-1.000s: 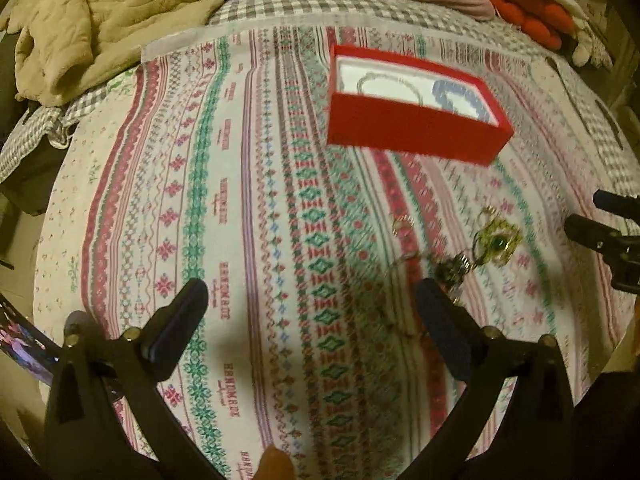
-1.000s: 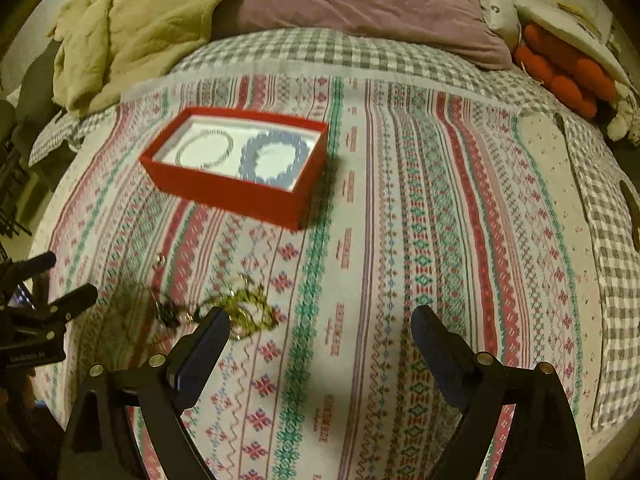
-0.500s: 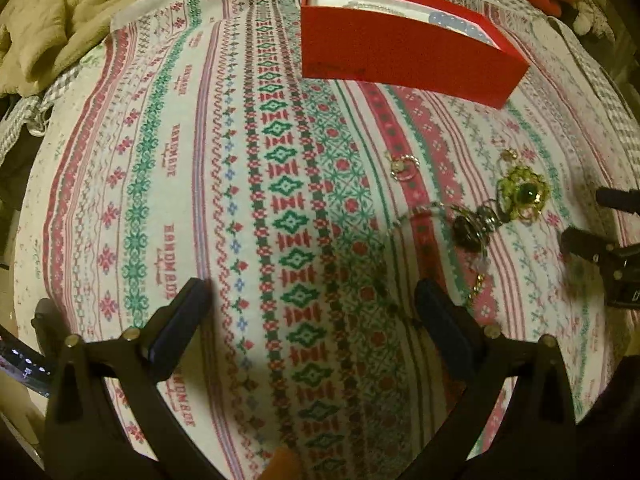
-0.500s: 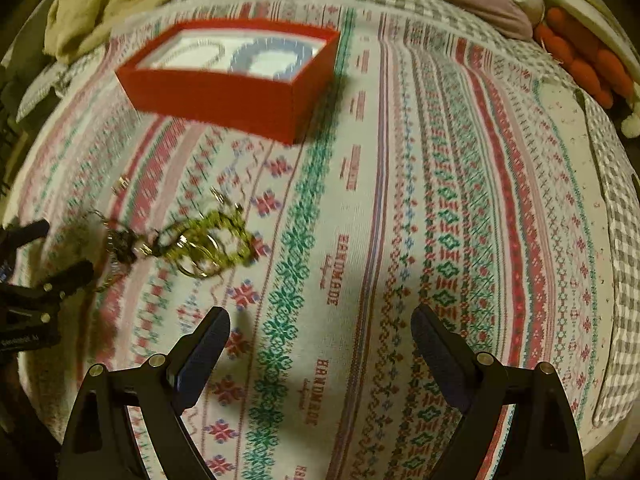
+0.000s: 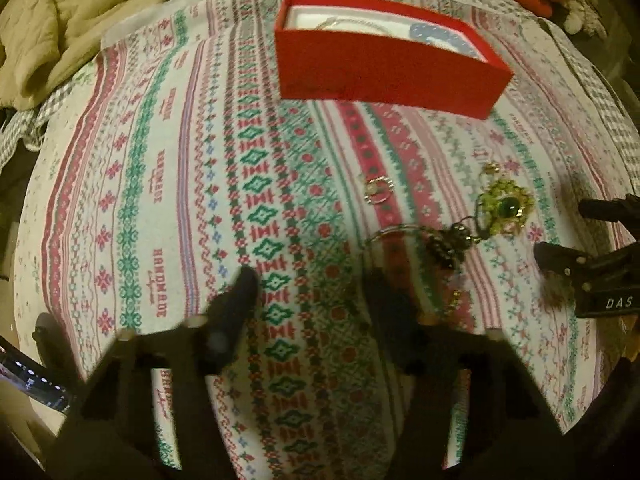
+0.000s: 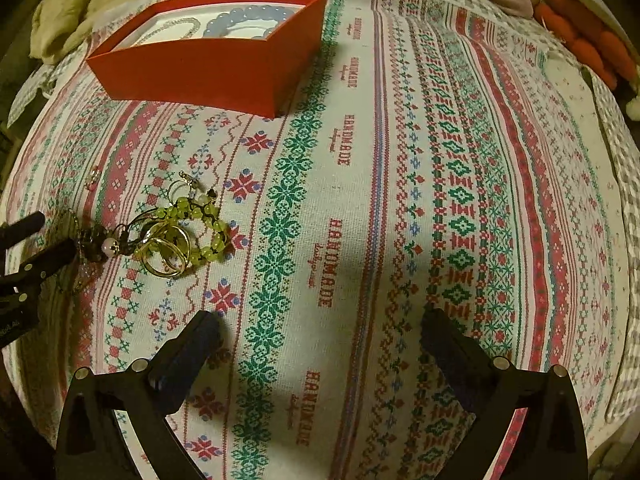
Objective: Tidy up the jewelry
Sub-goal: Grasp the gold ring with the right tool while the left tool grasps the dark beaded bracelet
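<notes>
Two grippers are over a patterned cloth (image 6: 360,200) that covers a bed. The left gripper (image 5: 312,284) shows blurred in its own view; its jaws stand partly apart with only cloth between them, and they hold nothing. I cannot tell from the blur whether its right finger touches the thin metal hoop (image 5: 396,232) that lies at about 1 o'clock from it. The right gripper (image 6: 320,332) has its jaws wide apart and empty, low over the cloth.

A loose group of jewelry lies on the cloth. In the right wrist view, the green bead bracelet (image 6: 196,232) is at about 10 o'clock from the right gripper, and the gold rings (image 6: 168,252) lie touching it on its lower left side. A dark bead piece (image 6: 96,244) lies just beside them at 9 o'clock, very near the tips of the left gripper. In the left wrist view, a small gold earring (image 5: 378,190) lies apart from the group, at about 12 o'clock from the left gripper.

The red box (image 6: 216,68) stands open at 11 o'clock from the right gripper, well apart from the loose pieces. Inside it lie a blue bead bracelet (image 6: 248,20) and a pale chain (image 6: 176,28) side by side.
</notes>
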Demonstrator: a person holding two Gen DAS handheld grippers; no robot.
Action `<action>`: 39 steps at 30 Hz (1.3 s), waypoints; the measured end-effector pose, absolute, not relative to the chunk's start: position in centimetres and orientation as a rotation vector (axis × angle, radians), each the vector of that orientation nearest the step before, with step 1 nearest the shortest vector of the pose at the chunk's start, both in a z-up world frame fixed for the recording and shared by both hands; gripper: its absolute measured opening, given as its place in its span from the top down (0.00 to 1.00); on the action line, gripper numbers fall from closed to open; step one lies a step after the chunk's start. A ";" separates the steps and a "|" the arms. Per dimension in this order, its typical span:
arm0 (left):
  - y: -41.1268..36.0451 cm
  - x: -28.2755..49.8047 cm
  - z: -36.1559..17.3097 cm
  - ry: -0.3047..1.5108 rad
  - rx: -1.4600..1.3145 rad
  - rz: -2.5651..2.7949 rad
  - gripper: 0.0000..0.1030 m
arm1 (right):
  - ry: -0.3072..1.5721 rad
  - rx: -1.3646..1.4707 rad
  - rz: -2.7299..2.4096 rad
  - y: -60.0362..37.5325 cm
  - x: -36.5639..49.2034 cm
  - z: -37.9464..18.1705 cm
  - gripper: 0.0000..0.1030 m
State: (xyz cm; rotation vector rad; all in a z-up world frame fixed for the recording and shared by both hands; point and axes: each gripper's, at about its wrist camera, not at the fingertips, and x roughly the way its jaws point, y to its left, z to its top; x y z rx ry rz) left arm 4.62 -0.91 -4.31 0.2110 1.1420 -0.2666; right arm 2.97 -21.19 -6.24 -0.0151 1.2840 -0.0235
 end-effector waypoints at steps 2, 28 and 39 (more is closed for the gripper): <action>-0.9 4.6 -4.1 1.143 0.197 -0.292 0.74 | 1.276 0.014 0.005 -21.3 3.3 -5.8 0.01; 0.0 4.7 -2.6 1.150 0.099 -0.332 0.96 | 1.159 -0.039 0.213 -15.2 4.5 -3.2 0.60; 0.3 4.7 -2.6 1.151 0.098 -0.334 0.96 | 1.179 -0.054 0.218 -14.2 5.3 -4.0 0.77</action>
